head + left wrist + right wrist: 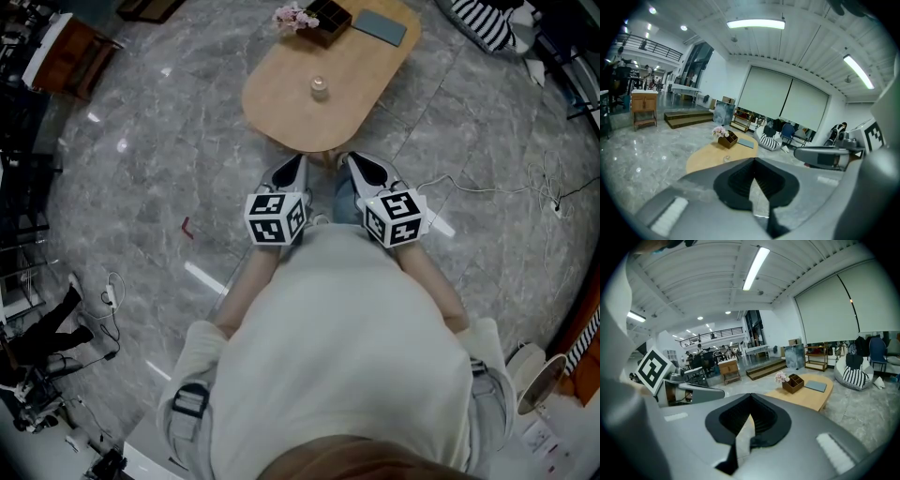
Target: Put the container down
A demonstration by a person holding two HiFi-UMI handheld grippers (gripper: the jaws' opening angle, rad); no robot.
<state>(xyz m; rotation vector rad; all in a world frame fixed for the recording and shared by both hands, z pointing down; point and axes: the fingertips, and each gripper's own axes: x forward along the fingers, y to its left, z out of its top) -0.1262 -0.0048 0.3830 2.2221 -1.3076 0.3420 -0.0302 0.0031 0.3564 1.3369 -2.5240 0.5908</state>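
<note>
Holding both grippers out before us, we note each pair of jaws pressed together with nothing between: left gripper [300, 161], right gripper [347, 161], tips near the table [281, 112] edge. Container [320, 88]: small clear round jar, upright near the middle of the oval wooden top, apart from both grippers. Beyond it we see a box [330, 21], pink flowers [294, 17] and a grey pad [380, 26].

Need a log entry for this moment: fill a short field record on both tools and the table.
left tool: shut, empty, pointing toward the table
right tool: shut, empty, beside the left one
table: oval, wooden, on a grey stone floor
container: small, glass, standing alone mid-table
far end: wooden organizer, pink flowers, grey-blue pad
</note>
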